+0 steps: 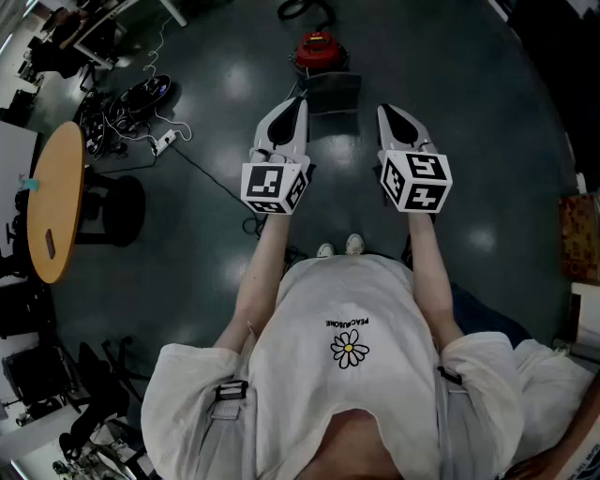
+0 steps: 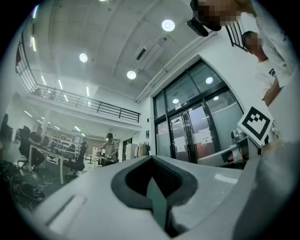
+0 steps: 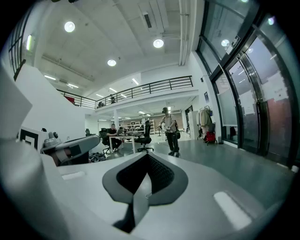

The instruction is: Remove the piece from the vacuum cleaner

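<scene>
A dark, glossy concrete floor [image 1: 469, 141] spreads across a big open hall with glass doors [image 2: 192, 136], a railed mezzanine [image 3: 150, 89] and people at desks [image 3: 123, 137] far off. The red vacuum cleaner [image 1: 319, 49] stands on the floor well ahead of the person's white shoes [image 1: 339, 247], with a dark boxy object [image 1: 330, 92] just in front of it; what that object is cannot be told. A black hose [image 1: 302, 9] loops beyond it.

The 2 grippers are held up side by side, apart from each other and well clear of the vacuum cleaner. The left gripper [image 1: 298, 101] has its tongs pressed together to a thin seam with nothing between them, and so does the right gripper [image 1: 386, 111]. Each gripper's own view confirms the closed tips [image 2: 152, 161] [image 3: 146, 158].

At the left stand a round wooden table [image 1: 52, 202], a black office chair [image 1: 122, 208] and a tangle of cables [image 1: 131, 108].
</scene>
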